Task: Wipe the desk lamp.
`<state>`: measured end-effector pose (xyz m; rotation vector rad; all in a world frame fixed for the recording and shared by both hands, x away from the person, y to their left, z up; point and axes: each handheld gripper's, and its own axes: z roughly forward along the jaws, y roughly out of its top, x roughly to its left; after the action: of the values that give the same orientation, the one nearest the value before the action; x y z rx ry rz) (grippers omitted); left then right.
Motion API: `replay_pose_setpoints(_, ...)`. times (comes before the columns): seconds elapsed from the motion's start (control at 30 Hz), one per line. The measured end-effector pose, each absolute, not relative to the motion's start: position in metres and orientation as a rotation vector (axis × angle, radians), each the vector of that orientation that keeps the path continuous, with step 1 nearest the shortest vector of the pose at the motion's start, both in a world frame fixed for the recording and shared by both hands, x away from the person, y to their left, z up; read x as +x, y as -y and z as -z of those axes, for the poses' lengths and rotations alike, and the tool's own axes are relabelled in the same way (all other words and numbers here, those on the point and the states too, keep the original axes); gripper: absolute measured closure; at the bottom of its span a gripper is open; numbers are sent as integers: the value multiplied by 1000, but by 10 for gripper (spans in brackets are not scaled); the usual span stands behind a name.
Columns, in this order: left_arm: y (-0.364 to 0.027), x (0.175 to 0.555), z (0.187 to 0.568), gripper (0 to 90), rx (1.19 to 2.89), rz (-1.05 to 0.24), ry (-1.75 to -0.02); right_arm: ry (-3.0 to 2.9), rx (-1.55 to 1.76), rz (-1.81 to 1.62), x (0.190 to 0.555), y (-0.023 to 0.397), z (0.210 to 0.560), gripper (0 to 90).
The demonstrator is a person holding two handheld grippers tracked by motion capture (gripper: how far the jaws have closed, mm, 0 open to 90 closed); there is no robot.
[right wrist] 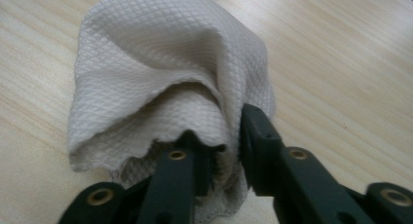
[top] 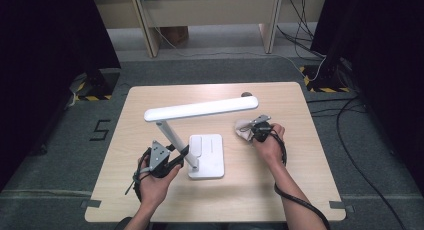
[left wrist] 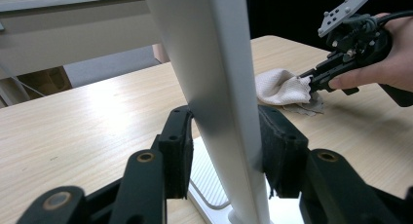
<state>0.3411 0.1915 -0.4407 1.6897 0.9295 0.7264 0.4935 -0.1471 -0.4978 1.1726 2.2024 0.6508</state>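
We record the left gripper [top: 181, 156] nearest the person's edge of the pale wooden tabletop [top: 300, 190], its black fingers [left wrist: 178, 153] set on either side of the slanted white post of the white desk lamp [top: 172, 135]. In the left gripper view one pad lies against the post, while a thin gap shows at the other; we cannot tell whether the post is gripped. The lamp's flat white rectangular base [top: 210, 157] rests on the tabletop just beside that gripper.

Further in, the right gripper [top: 249, 134] sits right of the base. In the right gripper view its fingers [right wrist: 260, 141] stand narrowly parted with a fold of the crumpled off-white woven cloth [right wrist: 160, 83] caught between them; the cloth bunches upward ahead of them and rests on the tabletop. We cannot tell how firmly the fold is pressed.

Beyond, the lamp's long white head bar [top: 200, 109] runs across above the tabletop, roughly level. A small dark round object [top: 246, 95] lies near the far edge, too small to identify
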Motion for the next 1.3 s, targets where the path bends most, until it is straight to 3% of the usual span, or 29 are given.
replay_pose_setpoints(0.2, -195, 336, 436, 437, 1707, -699, -923, -2195, 1227, -739, 488, 157, 497, 477)
replay_pose_setpoints(0.63, -211, 326, 448, 345, 1800, -697, -895, -2174, 1141, -908, 445, 172, 488, 340)
replay_pose_setpoints(1.0, -231, 319, 472, 324, 1908, -673, -885, -2193, 1116, -994, 409, 184, 487, 344)
replay_pose_setpoints(1.3, -253, 318, 494, 325, 1937, -645, -960, -2205, 1103, -1041, 380, 195, 487, 407)
